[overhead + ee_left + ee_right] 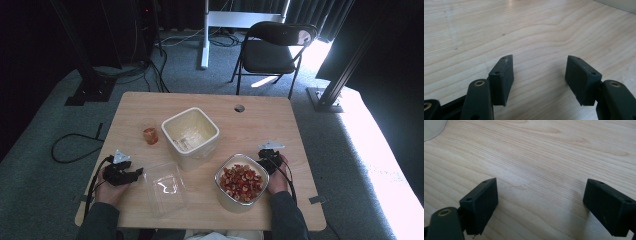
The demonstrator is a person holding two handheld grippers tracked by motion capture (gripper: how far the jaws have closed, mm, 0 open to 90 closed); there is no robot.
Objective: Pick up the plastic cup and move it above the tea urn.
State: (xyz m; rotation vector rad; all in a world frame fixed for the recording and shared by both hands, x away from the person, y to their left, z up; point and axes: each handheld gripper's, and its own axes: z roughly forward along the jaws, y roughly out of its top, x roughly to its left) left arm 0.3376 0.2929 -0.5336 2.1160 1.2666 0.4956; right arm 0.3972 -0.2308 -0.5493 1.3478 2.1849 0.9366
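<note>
My left gripper (134, 173) rests low on the wooden table (260, 120) at the front left, held by a hand. Its jaws stand open over bare wood in the left gripper view (540, 72). My right gripper (265, 156) sits at the front right, just beside a round container (241, 183) holding red-brown chopped pieces. In the right gripper view the gripper (541, 202) is open wide above plain tabletop with nothing between the jaws.
A square cream tub (190, 132) stands mid-table, empty. A clear plastic lid (165, 186) lies in front of it, right of my left gripper. A small reddish lump (150, 135) lies left of the tub. A black folding chair (274, 49) stands beyond the table.
</note>
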